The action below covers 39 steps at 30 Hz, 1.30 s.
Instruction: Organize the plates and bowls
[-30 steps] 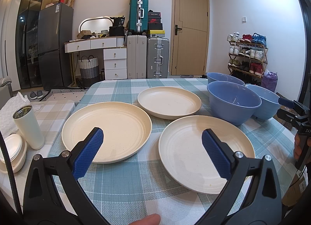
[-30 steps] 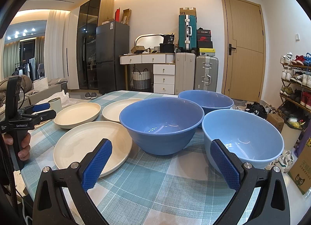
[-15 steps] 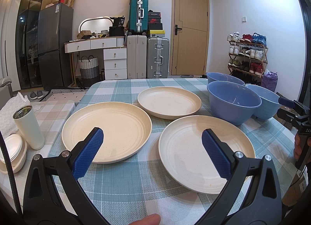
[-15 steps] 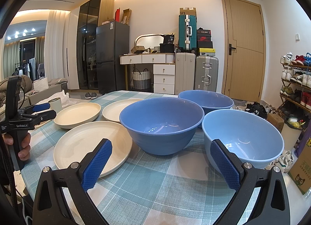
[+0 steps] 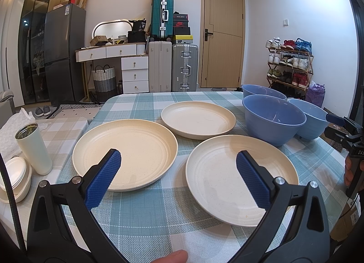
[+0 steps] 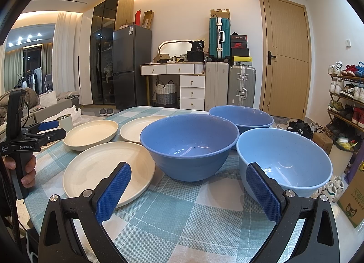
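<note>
Three cream plates lie apart on the checked tablecloth [image 5: 145, 213]: a left plate [image 5: 132, 149], a near right plate [image 5: 236, 172] and a far plate [image 5: 198, 119]. Three blue bowls stand to their right: a dark one [image 6: 188, 144], a light one [image 6: 286, 158] and a far one [image 6: 241, 117]. My left gripper [image 5: 178, 178] hovers open over the near edge between the two front plates, holding nothing. My right gripper [image 6: 188, 192] is open and empty in front of the dark and light bowls. The near plate [image 6: 107, 169] lies left of the dark bowl.
A white tumbler [image 5: 34, 149] and stacked white lids [image 5: 13, 178] sit on a lower side surface at the left. Suitcases [image 5: 173, 67], a drawer unit, a fridge and a door stand behind the table. A shoe rack [image 5: 291, 62] is at the right.
</note>
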Each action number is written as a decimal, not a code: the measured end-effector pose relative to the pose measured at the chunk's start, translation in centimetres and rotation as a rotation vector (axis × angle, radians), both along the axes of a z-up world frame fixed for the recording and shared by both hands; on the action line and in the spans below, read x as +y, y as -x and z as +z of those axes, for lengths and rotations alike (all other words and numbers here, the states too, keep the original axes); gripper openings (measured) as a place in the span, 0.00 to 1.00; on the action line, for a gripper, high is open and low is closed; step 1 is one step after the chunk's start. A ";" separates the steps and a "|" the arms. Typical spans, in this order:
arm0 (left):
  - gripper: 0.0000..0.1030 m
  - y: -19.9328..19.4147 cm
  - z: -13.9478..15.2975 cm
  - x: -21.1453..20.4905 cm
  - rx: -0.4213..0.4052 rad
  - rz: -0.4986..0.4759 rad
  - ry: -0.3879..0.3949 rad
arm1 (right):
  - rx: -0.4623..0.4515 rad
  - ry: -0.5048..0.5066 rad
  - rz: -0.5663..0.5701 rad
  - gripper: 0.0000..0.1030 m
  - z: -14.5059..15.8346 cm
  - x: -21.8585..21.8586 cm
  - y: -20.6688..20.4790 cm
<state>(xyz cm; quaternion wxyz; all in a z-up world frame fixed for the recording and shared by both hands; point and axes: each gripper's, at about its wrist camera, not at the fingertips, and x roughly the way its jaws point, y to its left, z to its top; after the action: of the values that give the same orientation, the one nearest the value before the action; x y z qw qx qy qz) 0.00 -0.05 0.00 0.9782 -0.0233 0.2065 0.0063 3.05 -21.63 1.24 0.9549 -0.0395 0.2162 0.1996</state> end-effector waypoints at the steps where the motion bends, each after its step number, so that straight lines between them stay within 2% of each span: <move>1: 0.98 0.0 0.0 0.0 0.000 0.000 0.000 | 0.000 0.000 0.000 1.00 0.0 0.0 0.0; 39: 0.98 -0.5 -0.5 -0.2 0.007 0.020 -0.022 | 0.018 0.010 -0.022 1.00 0.0 0.1 -0.5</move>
<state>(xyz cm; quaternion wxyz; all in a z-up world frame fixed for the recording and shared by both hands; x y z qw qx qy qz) 0.51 -0.22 -0.54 0.9775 -0.0148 0.2095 0.0184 3.53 -21.58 1.27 0.9549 -0.0399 0.2262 0.1883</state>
